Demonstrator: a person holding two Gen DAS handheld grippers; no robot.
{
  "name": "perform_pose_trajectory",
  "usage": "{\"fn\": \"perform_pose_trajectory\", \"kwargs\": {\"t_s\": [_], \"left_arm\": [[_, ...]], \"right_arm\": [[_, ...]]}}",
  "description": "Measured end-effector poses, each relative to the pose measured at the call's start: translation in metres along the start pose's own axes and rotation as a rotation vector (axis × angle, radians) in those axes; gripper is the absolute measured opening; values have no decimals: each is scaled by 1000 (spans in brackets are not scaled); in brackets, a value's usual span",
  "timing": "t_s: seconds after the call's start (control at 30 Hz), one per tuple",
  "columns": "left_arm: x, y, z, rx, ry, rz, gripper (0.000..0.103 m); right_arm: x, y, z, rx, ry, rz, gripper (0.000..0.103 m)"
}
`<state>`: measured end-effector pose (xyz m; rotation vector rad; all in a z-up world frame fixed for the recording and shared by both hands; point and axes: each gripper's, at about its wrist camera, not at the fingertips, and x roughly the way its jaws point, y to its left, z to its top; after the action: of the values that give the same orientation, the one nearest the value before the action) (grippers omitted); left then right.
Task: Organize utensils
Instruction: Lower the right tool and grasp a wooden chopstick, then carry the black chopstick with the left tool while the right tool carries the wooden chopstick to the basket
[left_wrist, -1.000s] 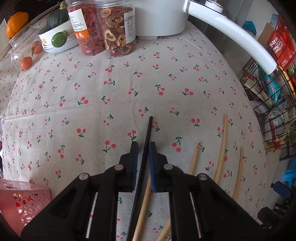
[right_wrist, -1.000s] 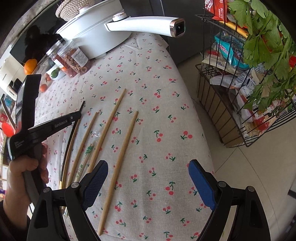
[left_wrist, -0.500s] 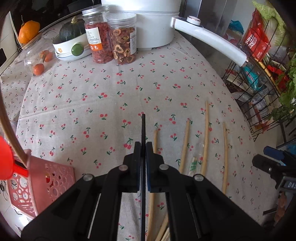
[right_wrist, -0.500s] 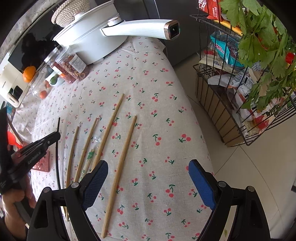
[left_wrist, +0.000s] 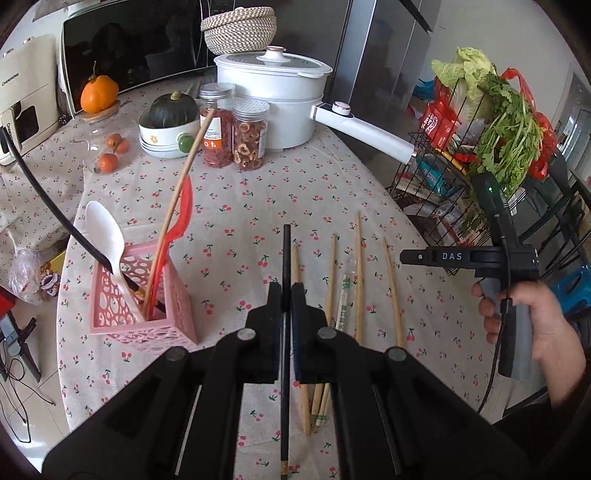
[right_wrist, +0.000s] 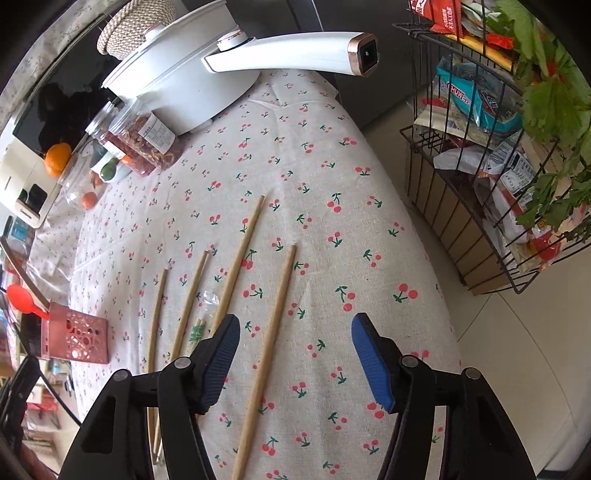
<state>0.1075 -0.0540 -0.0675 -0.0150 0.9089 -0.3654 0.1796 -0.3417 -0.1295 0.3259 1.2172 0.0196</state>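
Note:
My left gripper (left_wrist: 285, 291) is shut on a black chopstick (left_wrist: 286, 254) and holds it above the cherry-print table, pointing forward. A pink perforated basket (left_wrist: 173, 306) stands to its left, holding a white spoon (left_wrist: 107, 236), a red spoon (left_wrist: 183, 210), a wooden chopstick (left_wrist: 184, 173) and another black chopstick (left_wrist: 44, 199). Several wooden chopsticks (left_wrist: 357, 266) lie on the cloth to the right. My right gripper (right_wrist: 295, 332) is open and empty, hovering over one wooden chopstick (right_wrist: 273, 332). The basket also shows in the right wrist view (right_wrist: 77, 336).
A white pot with a long handle (left_wrist: 362, 129), two jars (left_wrist: 232, 129), a bowl with a squash (left_wrist: 170, 118) and an orange (left_wrist: 99, 94) stand at the back. A wire rack with greens (left_wrist: 498, 147) stands beside the table's right edge.
My left gripper has lifted and pulled back with the black chopstick; the pink basket and my right hand have come into its view. The right gripper has stayed open, shifting slightly.

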Motion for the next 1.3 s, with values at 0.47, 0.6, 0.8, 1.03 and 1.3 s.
{"fn": "perform_pose_trajectory", "kwargs": {"t_s": [0.47, 0.6, 0.8, 1.03, 1.3], "left_arm": [[-40, 34, -15, -40, -55, -50, 6], [-46, 40, -18, -58, -69, -49, 6], [-67, 40, -23, -34, -126, -43, 6], [-89, 37, -29, -10, -180, -53, 6], [-118, 31, -28, -9, -266, -76, 6]], "right_arm": [[46, 60, -1, -195, 35, -237, 19], [45, 60, -5, -168, 26, -183, 7], [9, 62, -19, -141, -46, -58, 6], [-71, 76, -54, -215, -235, 66, 6], [-149, 81, -85, -265, -454, 162, 6]]}}
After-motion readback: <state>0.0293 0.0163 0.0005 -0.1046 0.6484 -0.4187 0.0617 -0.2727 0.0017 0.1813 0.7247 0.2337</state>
